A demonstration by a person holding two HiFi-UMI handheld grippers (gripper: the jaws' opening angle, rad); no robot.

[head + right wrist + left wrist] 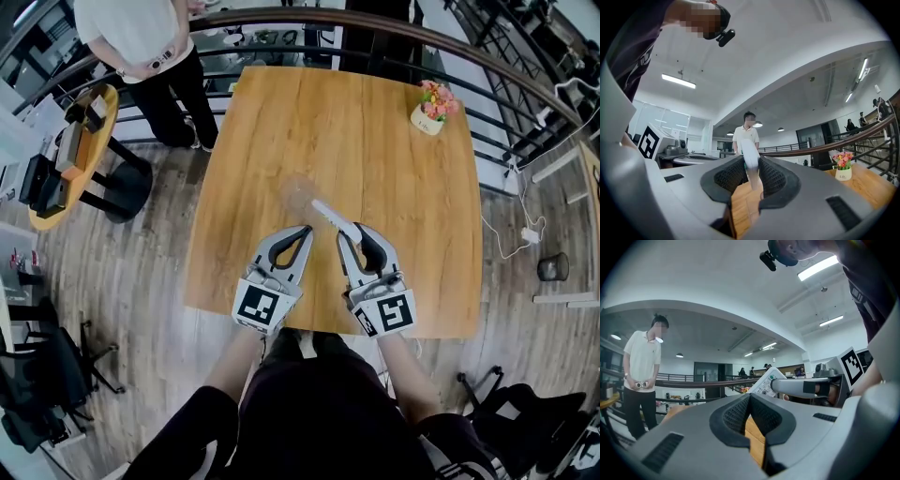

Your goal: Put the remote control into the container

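Note:
The white remote control [327, 215] sticks out forward and to the left from my right gripper [350, 233], which is shut on its near end above the wooden table [375, 141]. In the right gripper view the remote [749, 154] stands up between the black pads [772, 178]. The left gripper view shows its button face [764, 382] beside the right gripper's finger. My left gripper [305, 230] is shut and holds nothing; its pads [736, 414] meet at the tips. A faint clear container [296, 193] seems to stand on the table just beyond the remote's tip.
A small pot of pink flowers [432, 108] stands at the table's far right corner. A person in a white shirt [141, 37] stands beyond the far left corner by a curved railing [403, 37]. A round side table [75, 155] with items is at the left.

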